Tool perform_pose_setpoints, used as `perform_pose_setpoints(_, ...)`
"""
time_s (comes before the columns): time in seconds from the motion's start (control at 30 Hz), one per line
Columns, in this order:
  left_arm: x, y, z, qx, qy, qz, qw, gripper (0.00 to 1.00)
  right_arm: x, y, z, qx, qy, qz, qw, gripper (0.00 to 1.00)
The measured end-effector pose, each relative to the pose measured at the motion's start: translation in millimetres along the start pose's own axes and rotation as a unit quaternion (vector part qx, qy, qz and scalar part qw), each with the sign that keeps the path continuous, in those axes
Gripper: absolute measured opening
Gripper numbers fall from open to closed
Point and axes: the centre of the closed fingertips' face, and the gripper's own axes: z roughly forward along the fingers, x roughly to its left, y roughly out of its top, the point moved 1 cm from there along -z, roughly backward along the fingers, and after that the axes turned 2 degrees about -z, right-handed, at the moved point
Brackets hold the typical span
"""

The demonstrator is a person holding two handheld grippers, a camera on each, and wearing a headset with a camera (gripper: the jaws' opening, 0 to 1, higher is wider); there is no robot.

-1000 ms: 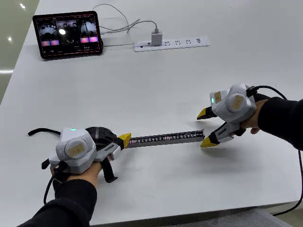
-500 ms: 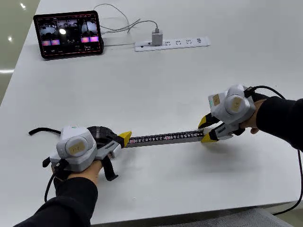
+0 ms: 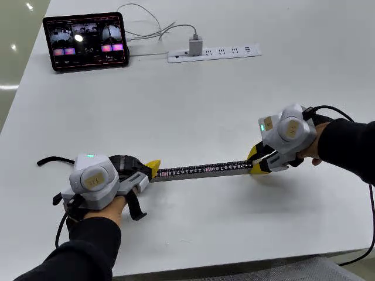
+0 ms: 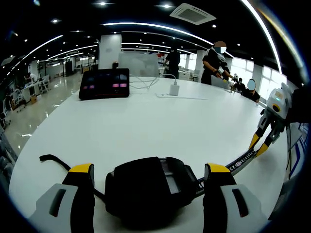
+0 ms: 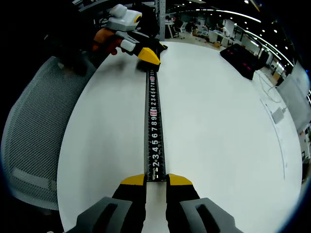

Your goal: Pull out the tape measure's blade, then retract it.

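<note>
Right tool (image 3: 254,163) has closed since a second ago, now pinching blade (image 5: 154,121) tip; left tool (image 4: 149,170) clamps tape measure case (image 4: 146,194) on desk (image 3: 205,105)

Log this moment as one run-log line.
stage: blade out, not yet retracted | left gripper: shut on case | right gripper: shut on blade tip | blade: along table

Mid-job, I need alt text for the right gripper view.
The right gripper pinches the tip of the blade, which runs straight across the white table, numbers up, to the left gripper clamping the case. A mesh chair sits at the view's left edge.
</note>
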Motion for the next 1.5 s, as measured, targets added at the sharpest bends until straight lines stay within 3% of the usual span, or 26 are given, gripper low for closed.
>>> perform_pose_setpoints(0.57, -0.9, -2.8, -4.2, 0.007, 0.008, -0.001, 0.9999, 0.70, -4.3, -1.6, 2.3, 0.026, -0.009, 0.024, 0.9993, 0.10)
perform_pose_setpoints(0.9, 0.8, -6.1, -6.4, 0.020, 0.011, 0.002, 0.9997, 0.68, -7.5, -3.8, 3.4, 0.047, -0.009, 0.036, 0.9982, 0.09)
perform_pose_setpoints(1.1, 1.5, -7.2, -5.8, 0.037, 0.009, 0.008, 0.9992, 0.65, -7.1, -3.1, 3.5, 0.045, -0.010, 0.042, 0.9981, 0.08)
perform_pose_setpoints(1.5, 0.7, -7.1, -7.8, 0.038, 0.003, 0.011, 0.9992, 0.65, -4.5, -0.3, 2.8, 0.036, -0.014, 0.043, 0.9983, 0.08)
